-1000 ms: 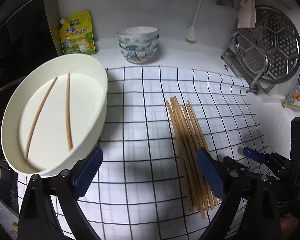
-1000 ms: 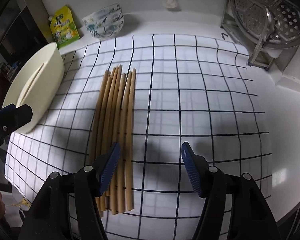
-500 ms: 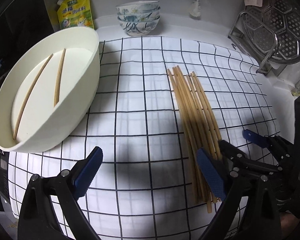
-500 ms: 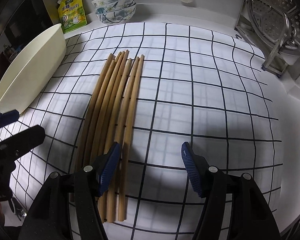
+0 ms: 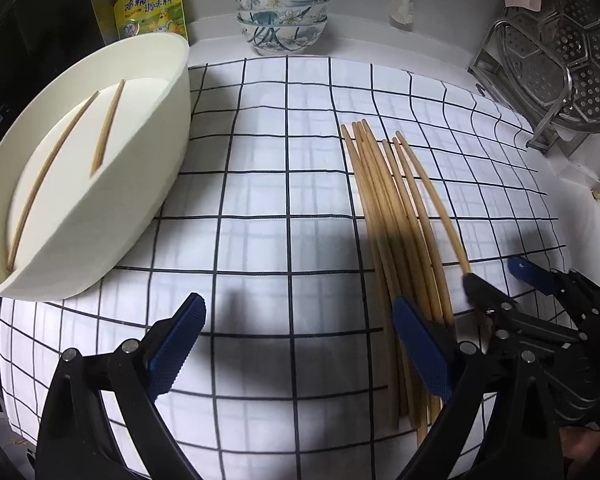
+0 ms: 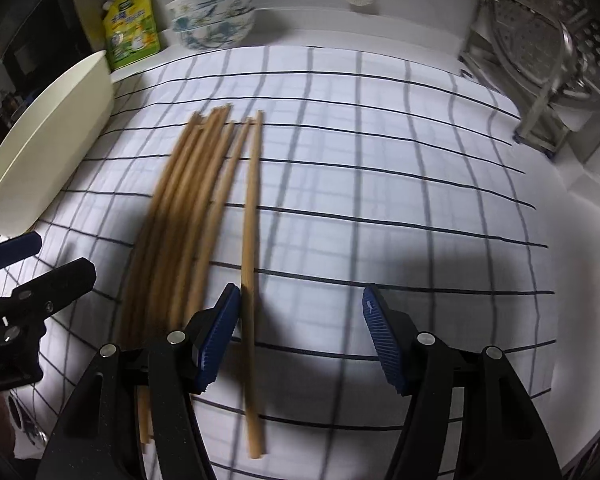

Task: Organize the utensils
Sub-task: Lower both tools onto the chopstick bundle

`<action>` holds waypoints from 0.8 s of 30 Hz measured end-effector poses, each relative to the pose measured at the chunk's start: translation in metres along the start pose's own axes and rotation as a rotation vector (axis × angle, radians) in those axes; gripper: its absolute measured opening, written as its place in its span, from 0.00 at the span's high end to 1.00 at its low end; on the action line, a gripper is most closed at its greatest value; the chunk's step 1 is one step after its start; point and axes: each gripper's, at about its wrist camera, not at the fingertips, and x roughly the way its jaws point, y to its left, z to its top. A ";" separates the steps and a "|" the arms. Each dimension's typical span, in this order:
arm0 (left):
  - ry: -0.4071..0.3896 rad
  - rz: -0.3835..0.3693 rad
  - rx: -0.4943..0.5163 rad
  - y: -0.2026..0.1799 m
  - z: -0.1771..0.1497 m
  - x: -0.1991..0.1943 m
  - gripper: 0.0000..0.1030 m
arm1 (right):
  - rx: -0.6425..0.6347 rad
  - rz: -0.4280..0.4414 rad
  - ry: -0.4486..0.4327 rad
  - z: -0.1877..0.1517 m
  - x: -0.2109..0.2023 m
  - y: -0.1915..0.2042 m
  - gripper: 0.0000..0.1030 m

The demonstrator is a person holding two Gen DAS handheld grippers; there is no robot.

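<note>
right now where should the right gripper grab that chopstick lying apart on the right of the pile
Probably the near third of the lone chopstick, from above, jaws across it. It lies flat on the cloth between the open right gripper fingers, clear of the pile.

We see dim overhead light throwing soft dark shadows on the white black-gridded cloth (image 5: 260, 200). Fisheye bending curves its lines; corners go black. The right wrist view is motion-blurred.

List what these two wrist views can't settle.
- Left wrist: near ends of the chopstick pile hidden behind the left gripper finger and the right gripper.
- Right wrist: motion blur smears the pile, so no count; right gripper pad hides whether it touches the outermost chopstick.
- Tub: near rim cut off.
</note>
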 end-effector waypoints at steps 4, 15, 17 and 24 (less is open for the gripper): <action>0.005 -0.012 -0.012 -0.005 0.003 0.010 0.10 | 0.020 -0.011 -0.001 -0.001 0.000 -0.013 0.41; 0.006 0.048 0.028 -0.011 0.001 0.022 0.09 | 0.028 0.004 -0.006 -0.001 -0.001 -0.016 0.41; 0.003 0.049 0.015 -0.005 0.000 0.021 0.10 | 0.030 0.009 -0.007 0.000 -0.001 -0.016 0.41; -0.019 0.065 -0.007 0.009 0.002 0.015 0.10 | 0.021 0.024 -0.015 0.002 0.000 -0.011 0.41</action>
